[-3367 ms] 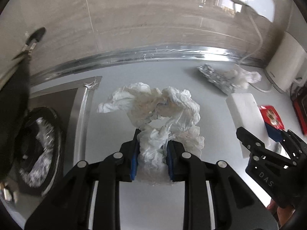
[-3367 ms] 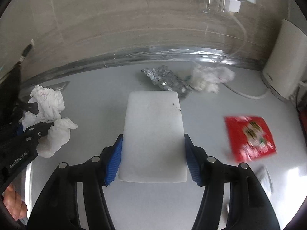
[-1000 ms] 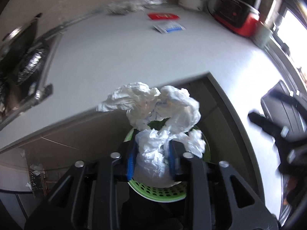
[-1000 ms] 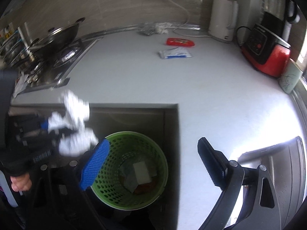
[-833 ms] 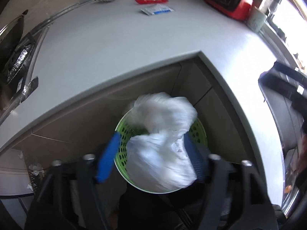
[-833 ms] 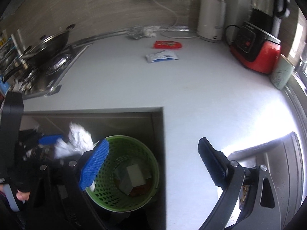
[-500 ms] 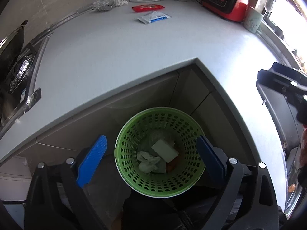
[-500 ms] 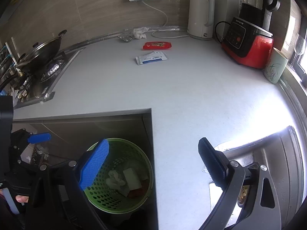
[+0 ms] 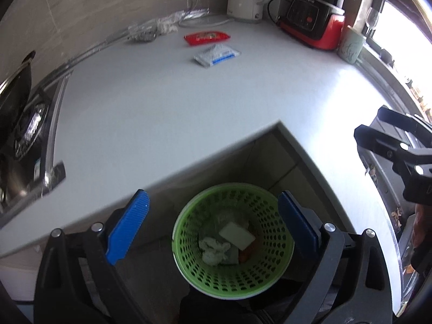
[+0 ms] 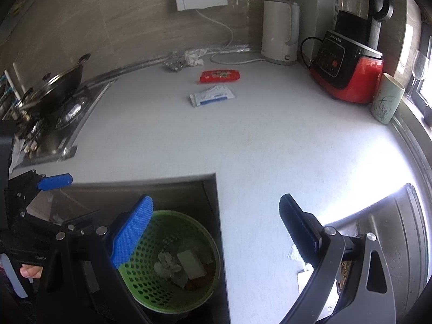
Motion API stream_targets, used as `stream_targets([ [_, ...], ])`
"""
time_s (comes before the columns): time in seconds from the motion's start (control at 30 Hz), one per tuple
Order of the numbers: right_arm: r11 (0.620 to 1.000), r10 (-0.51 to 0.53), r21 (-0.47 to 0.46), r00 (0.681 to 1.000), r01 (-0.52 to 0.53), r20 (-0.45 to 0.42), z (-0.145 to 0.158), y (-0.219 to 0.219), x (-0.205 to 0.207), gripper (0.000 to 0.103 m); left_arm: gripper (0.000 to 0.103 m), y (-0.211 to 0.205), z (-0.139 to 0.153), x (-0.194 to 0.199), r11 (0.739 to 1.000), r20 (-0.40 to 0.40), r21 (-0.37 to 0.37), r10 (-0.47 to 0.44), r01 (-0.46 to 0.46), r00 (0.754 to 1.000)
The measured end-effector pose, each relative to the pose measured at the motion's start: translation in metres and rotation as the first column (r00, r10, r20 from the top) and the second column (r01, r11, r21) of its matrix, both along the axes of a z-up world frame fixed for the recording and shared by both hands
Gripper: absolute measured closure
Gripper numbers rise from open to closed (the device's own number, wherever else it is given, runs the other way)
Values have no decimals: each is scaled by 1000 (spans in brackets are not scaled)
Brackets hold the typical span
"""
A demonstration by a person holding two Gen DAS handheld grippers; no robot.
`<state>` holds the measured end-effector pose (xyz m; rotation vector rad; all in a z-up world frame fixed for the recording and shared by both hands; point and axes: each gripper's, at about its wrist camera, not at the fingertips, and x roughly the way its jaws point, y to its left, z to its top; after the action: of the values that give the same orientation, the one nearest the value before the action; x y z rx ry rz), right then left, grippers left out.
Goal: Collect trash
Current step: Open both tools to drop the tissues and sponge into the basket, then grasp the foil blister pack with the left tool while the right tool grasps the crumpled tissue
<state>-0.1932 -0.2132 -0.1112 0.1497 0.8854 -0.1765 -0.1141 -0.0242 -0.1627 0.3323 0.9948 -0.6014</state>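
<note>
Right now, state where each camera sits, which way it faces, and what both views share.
Left wrist: on the left gripper, above the green bin, looking down; its open blue fingers and the right gripper show.
Right wrist: on the right gripper, higher over the counter; its open fingers and the left gripper show.
Shared: bin, red packet, white-blue packet.
</note>
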Motion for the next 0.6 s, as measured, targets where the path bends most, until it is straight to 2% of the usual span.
stream_targets([
  [0.17,999,-41,-2,999,41,17,7,0,21,6,8,-2,8,37,1000,42,7,-11,10,999],
  [0.33,997,-75,-3,997,75,19,8,-1,54,5,8,-3,14,96,1000,48,-11,7,-6,999],
  [0.6,996,-88,-4,995,89,43,10,-5,143,5,8,-9,16,203,996,40,-37,84,-83,996],
])
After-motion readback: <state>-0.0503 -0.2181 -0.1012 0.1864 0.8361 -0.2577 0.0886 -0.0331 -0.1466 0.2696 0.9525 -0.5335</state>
